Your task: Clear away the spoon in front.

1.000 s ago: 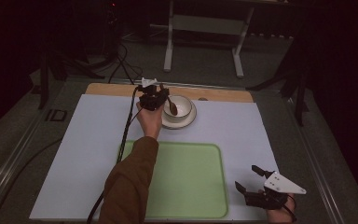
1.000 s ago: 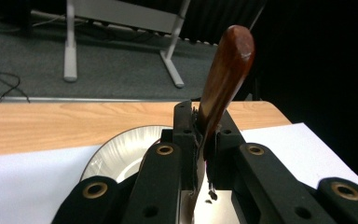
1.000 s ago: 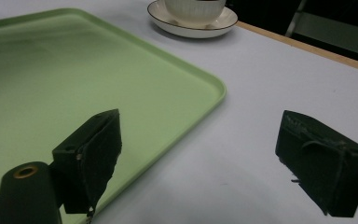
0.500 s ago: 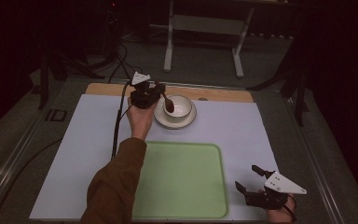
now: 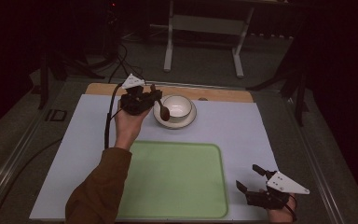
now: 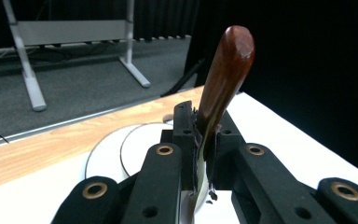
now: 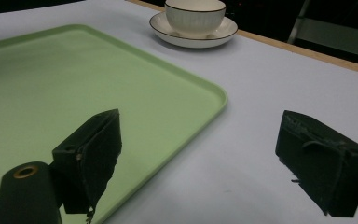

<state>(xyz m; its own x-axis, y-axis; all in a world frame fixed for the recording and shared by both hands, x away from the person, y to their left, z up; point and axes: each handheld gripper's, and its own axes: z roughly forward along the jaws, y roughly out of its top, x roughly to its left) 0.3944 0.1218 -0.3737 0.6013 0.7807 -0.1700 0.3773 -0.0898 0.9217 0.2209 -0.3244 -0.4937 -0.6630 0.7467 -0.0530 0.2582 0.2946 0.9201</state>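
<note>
Two grippers: left gripper fingers clamp a wooden spoon beside the cup; right gripper fingers gape empty.

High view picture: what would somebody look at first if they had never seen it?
Probably the dark brown wooden spoon gripped in the left gripper, held up beside the white ribbed cup on its round white saucer at the far side of the table. Next comes the big pale green tray, lying empty near the person, with the right gripper waiting beside its corner, jaws open.
</note>
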